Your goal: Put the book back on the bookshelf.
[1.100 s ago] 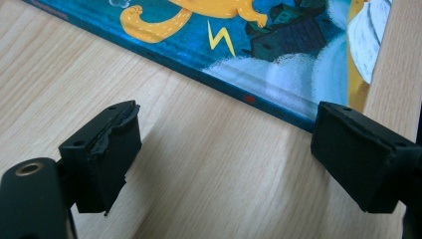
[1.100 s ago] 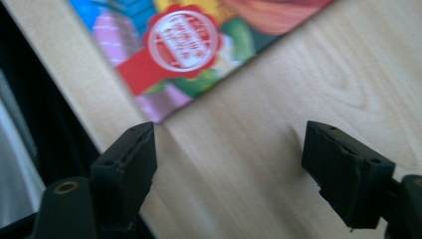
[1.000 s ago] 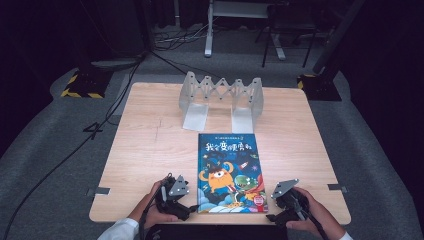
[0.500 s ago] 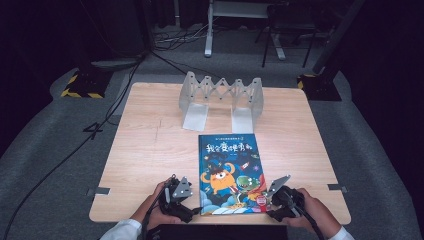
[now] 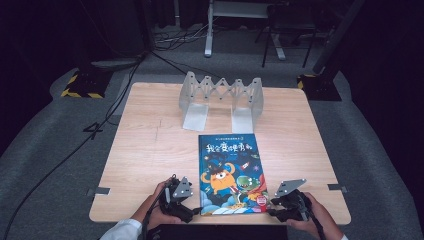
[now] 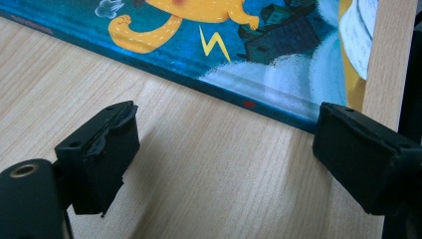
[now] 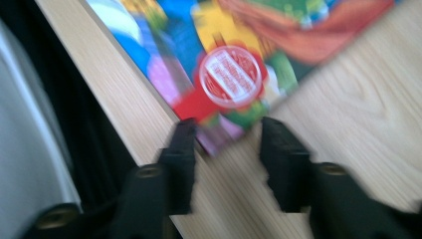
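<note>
Colourful picture book with blue cover [image 5: 231,172] lies flat between both grippers, at the near table edge. Left gripper [image 6: 224,149] wide open just beside its spine. Right gripper [image 7: 226,149], jaws just reopening slightly, straddles the near corner, probably not pinching yet; blurred. Close squarely before lifting.

Book [image 5: 231,172] cover: Chinese title, too small to read; red round seal [image 7: 230,78] txt blurred.
</note>
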A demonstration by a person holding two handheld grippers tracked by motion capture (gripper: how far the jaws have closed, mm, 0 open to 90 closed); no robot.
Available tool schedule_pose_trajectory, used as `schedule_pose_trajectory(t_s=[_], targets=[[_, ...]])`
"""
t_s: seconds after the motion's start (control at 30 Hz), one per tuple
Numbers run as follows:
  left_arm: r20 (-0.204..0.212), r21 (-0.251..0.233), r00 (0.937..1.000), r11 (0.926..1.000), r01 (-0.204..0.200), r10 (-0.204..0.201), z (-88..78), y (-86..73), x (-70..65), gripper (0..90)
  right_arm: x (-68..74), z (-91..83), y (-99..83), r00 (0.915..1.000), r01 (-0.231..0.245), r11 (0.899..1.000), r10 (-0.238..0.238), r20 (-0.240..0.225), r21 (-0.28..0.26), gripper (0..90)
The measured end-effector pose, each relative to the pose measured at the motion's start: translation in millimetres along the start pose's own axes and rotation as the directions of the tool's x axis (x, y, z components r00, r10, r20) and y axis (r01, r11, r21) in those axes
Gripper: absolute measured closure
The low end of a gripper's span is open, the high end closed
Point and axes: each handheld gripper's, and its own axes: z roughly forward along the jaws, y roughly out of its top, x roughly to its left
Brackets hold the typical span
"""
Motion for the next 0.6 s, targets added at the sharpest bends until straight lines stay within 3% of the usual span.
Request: schedule_pose_trajectory(t_s=[0.07, 0.17, 0.2, 0.3, 0.37, 0.47, 0.53, 0.6], targets=[[0.000, 0.000, 1.0000, 1.0000, 0.000, 0.000, 0.0, 0.0, 0.0, 11.4, 2.6, -1.2, 3.8, 0.9996, 0.022, 0.997, -0.023, 0.014, 0.070, 53.8], [-0.003, 0.000, 1.0000, 1.0000, -0.001, 0.001, 0.1, 0.1, -0.5, 11.3, 6.4, -1.1, 13.9, 0.9979, 0.059, 0.980, -0.063, 0.014, 0.189, 61.7], [-0.004, 0.003, 1.0000, 1.0000, 0.004, -0.004, 0.1, 0.1, -1.3, 11.3, 7.4, -0.6, 18.3, 0.9960, 0.086, 0.970, -0.089, 0.003, 0.230, 64.9], [-0.002, 0.004, 1.0000, 1.0000, 0.002, -0.002, 1.2, 1.2, -3.7, 11.4, 5.7, 1.1, 25.4, 0.9938, 0.110, 0.951, -0.111, -0.012, 0.288, 74.2], [-0.001, 0.001, 1.0000, 1.0000, -0.002, 0.002, 1.6, 1.5, -3.9, 11.4, 3.6, 2.2, 28.3, 0.9926, 0.120, 0.944, -0.120, -0.018, 0.307, 74.7], [-0.001, 0.001, 1.0000, 1.0000, -0.001, 0.001, 1.6, 1.5, -3.9, 11.4, 6.5, 2.5, 28.7, 0.9912, 0.131, 0.943, -0.131, -0.019, 0.305, 80.3], [-0.001, 0.001, 1.0000, 1.0000, -0.002, 0.002, 1.5, 1.5, -3.9, 11.4, 8.8, 1.4, 25.7, 0.9916, 0.128, 0.953, -0.129, -0.014, 0.275, 80.9], [-0.001, 0.001, 1.0000, 1.0000, -0.001, 0.001, 1.5, 1.5, -3.8, 11.4, 8.1, -0.9, 18.3, 0.9929, 0.118, 0.969, -0.118, -0.012, 0.218, 81.1]])
